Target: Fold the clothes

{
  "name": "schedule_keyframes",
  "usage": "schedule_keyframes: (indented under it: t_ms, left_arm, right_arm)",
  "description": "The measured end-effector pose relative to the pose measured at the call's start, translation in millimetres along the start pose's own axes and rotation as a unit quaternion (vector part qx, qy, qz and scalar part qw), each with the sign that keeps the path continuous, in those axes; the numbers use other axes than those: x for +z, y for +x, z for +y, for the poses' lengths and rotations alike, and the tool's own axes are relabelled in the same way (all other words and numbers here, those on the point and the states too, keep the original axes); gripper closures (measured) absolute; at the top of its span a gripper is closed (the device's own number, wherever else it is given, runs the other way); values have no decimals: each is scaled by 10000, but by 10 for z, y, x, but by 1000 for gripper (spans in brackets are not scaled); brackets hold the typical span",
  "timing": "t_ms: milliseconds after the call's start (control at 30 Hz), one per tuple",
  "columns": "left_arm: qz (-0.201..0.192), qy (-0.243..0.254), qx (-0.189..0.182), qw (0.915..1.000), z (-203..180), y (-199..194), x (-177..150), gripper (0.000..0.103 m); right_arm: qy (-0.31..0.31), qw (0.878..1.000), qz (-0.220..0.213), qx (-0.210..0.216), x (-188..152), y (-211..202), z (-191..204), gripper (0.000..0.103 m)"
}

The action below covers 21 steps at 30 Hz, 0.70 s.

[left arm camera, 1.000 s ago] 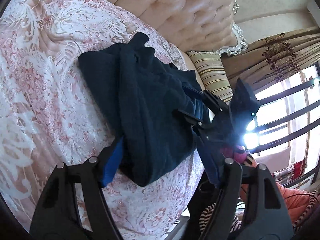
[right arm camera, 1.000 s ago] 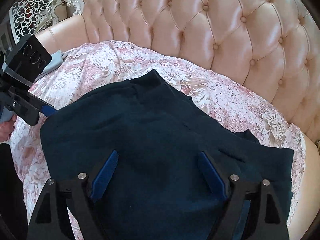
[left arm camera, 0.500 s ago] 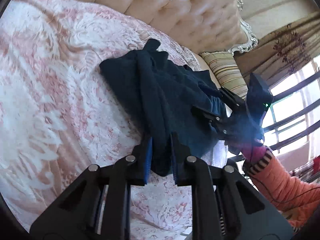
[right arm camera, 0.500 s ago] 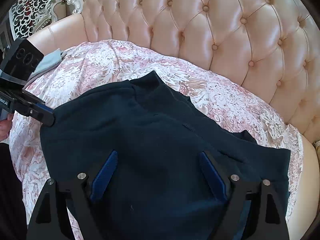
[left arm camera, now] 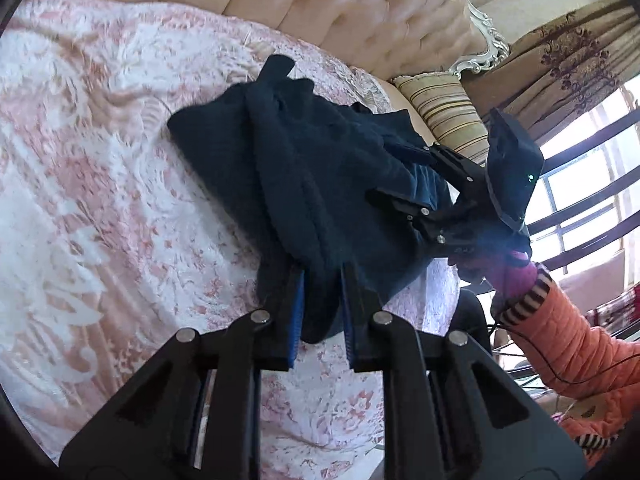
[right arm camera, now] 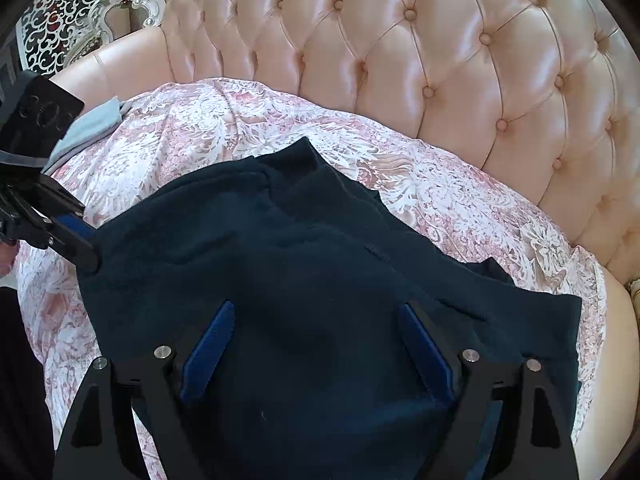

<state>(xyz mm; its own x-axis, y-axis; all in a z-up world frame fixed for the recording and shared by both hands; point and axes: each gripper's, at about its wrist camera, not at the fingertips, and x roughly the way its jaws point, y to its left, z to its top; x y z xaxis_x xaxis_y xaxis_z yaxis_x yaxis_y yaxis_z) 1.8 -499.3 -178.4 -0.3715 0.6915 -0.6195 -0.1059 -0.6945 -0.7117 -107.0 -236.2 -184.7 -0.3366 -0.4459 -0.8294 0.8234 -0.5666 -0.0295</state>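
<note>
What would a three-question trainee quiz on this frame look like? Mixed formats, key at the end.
1. True or false: the left hand-held gripper is shut on an edge of the dark blue garment.
2. Pick one. The right hand-held gripper is: A) shut on the garment, B) open, fingers spread over the garment, C) out of view.
3. Short answer: what striped thing sits at the far end of the tufted backrest, as the left wrist view shows it?

Key: 1 true. 2 B. 3 a cushion.
</note>
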Motion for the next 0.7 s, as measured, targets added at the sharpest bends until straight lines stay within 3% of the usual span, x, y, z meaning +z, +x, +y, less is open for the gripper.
schedule_keyframes:
  t_ms: [133, 300, 467, 633, 700]
  left_arm:
    - [18, 179, 20, 9998, -98, -52, -56, 94]
    - [-251, 523, 48, 9983, -457, -286, -2, 95]
    - [-142, 779, 171, 9967, -750, -387, -31, 95]
    - [135, 225, 391, 9989, -396, -113, -348, 95]
    - [165, -357, 330, 9987, -59, 66, -523, 94]
  right_arm:
    - [-1, 10000, 1, 11, 6, 1, -10, 17]
    - [-194, 9996, -82, -168, 25, -104, 47, 17]
    - [-229, 9991, -273, -212, -5, -312, 40, 17]
    - [-87, 9997, -136, -177, -93, -267, -50, 17]
    - [-39, 9999, -29, -101, -160, -183, -70, 17]
